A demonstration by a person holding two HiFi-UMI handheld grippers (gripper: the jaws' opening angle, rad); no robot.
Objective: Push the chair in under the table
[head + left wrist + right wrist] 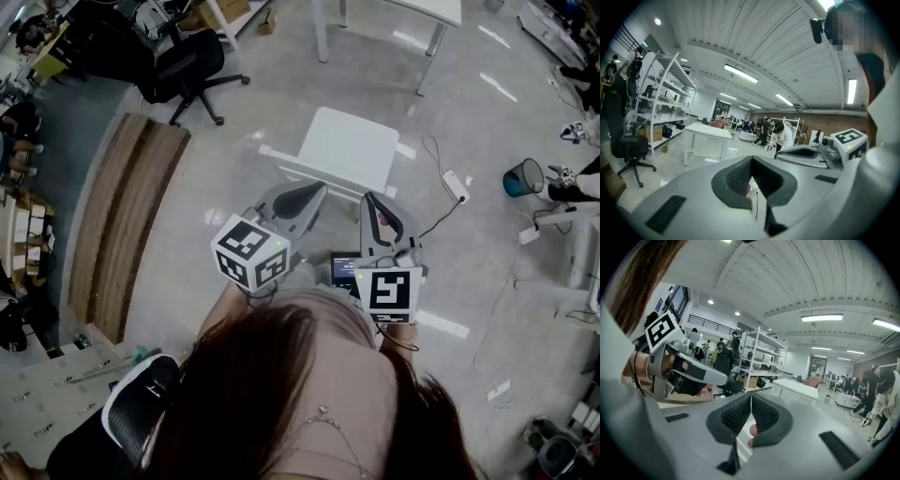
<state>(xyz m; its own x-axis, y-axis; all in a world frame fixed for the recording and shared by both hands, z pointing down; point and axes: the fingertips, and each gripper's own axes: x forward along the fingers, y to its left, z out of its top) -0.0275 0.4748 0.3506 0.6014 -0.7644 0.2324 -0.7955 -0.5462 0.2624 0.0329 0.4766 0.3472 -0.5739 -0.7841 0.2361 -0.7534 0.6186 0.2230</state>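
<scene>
A white chair (349, 145) stands on the grey floor just ahead of me. The white table (394, 11) is beyond it at the top of the head view, also seen as the white table (710, 131) and the white table (797, 387). My left gripper (312, 194) is shut and empty, its tips at the chair's near edge. The right gripper (371, 204) is shut beside it, also by that edge. Whether either touches the chair I cannot tell. A sliver of white chair (753, 185) shows below the shut left gripper (752, 161). The right gripper (751, 401) holds nothing.
A black office chair (192, 61) stands at the back left, next to a long wooden bench (127, 220). A power strip with cable (455, 185) and a blue bin (522, 176) lie to the right. Metal shelving (661, 103) and people stand farther off.
</scene>
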